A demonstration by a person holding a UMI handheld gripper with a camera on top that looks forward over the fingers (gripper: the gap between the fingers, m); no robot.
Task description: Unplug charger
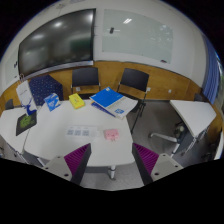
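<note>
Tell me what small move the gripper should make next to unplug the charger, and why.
Probably a slow advance toward the white table while scanning for the charger. No charger or outlet can be made out; only a blue book, a yellow item and a pink note lie there. The gripper is open, holding nothing, well short of the table.

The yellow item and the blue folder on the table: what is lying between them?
Nothing. In the gripper view, only bare white table separates the yellow item from the blue folder. The gripper is open, well short of both.
</note>
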